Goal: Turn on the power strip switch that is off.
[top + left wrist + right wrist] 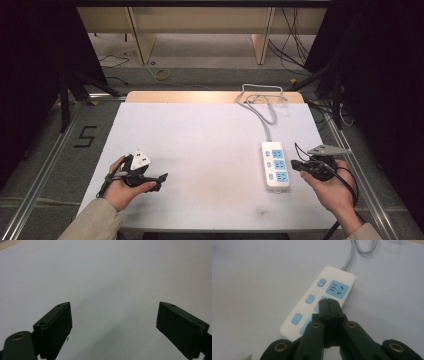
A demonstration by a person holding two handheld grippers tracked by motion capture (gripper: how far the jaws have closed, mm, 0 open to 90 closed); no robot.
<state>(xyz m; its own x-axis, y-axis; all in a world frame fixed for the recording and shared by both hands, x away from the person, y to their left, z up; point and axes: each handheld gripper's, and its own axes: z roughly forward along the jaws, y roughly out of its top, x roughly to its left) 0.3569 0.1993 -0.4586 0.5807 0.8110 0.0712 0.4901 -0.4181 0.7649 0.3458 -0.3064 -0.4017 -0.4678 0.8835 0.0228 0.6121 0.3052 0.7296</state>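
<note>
Your right gripper point(296, 165) has its two black jaws pressed flat together with nothing between them, as the right gripper view shows point(329, 305), and it hangs just beside the right long edge of the white three-socket power strip with blue outlets and blue switches point(275, 165). Your left gripper point(159, 179) stands spread wide and empty; in the left gripper view point(113, 322) its jaws frame bare sheet.

Largest first: the white sheet-covered table point(200, 145) gives you a broad open stretch between your two hands, from the near edge to the far wooden strip. On the right the room is tight: the power strip lies lengthwise near the right edge of the sheet, its near end well short of the near edge. Its grey cable point(260, 107) runs from the strip's far end and loops at the table's far edge.

Your left hand point(122, 187) rests low at the near left part of the sheet, close to its left edge, palm turned inward, gripper pointing right across the table. Your right hand point(332, 187) comes in at the near right corner, gripper aimed left toward the strip, its tips over the middle blue socket in the right gripper view.
</note>
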